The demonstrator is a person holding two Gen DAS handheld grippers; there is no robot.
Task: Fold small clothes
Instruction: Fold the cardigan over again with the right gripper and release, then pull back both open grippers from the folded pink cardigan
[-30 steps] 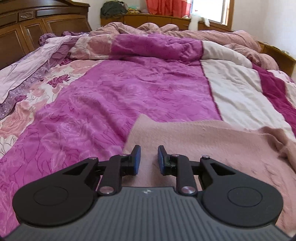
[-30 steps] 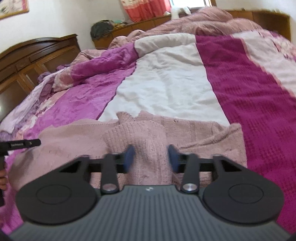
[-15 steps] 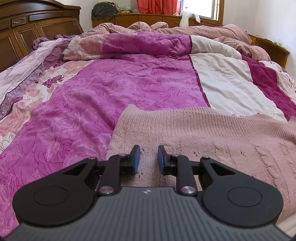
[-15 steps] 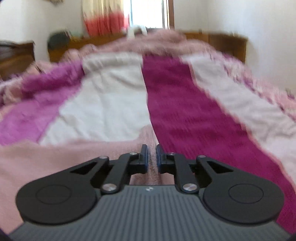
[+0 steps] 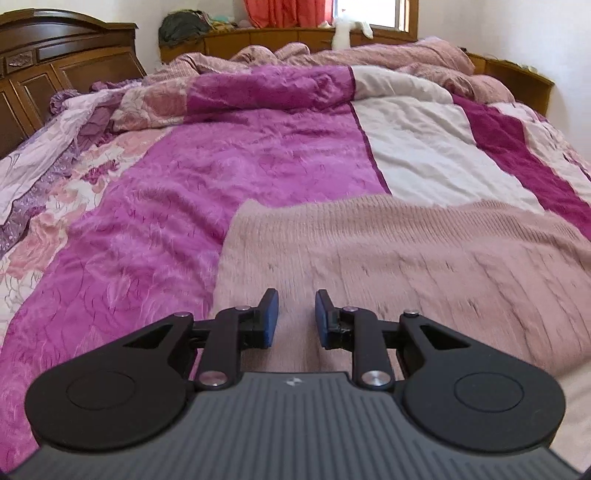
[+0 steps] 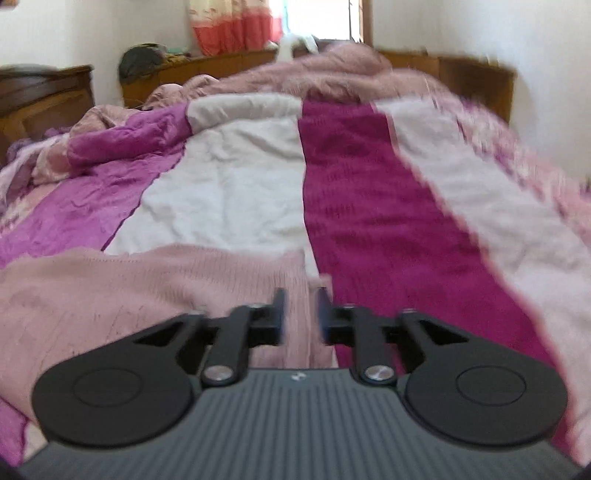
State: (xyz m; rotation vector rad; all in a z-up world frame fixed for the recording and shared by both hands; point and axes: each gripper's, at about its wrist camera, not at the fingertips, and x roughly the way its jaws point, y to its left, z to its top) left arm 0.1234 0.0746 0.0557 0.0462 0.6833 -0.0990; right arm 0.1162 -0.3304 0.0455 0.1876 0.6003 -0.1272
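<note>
A dusty-pink knit sweater [image 5: 388,258] lies spread flat across the near part of the bed, and its left edge shows in the left wrist view. My left gripper [image 5: 296,314] hovers over the sweater's near left part, open with a narrow gap; only the knit below shows between the blue pads [image 5: 271,317]. In the right wrist view the same sweater [image 6: 147,288] ends at its right edge just ahead of my right gripper [image 6: 301,314]. The right jaws are opening, and a strip of that edge lies loose in the gap. This view is blurred.
The bed carries a patchwork quilt [image 5: 221,166] of magenta, white and dark pink panels. A rumpled pink blanket [image 5: 369,55] lies at the far end. A dark wooden headboard [image 5: 55,66] stands at the left, and a low shelf with a clothes pile [image 5: 184,27] runs along the back wall.
The bunched sweater now lies flat. The right gripper swung right to the sweater's right edge, shut there, then parted its jaws. The left gripper drew back, its gap unchanged.
</note>
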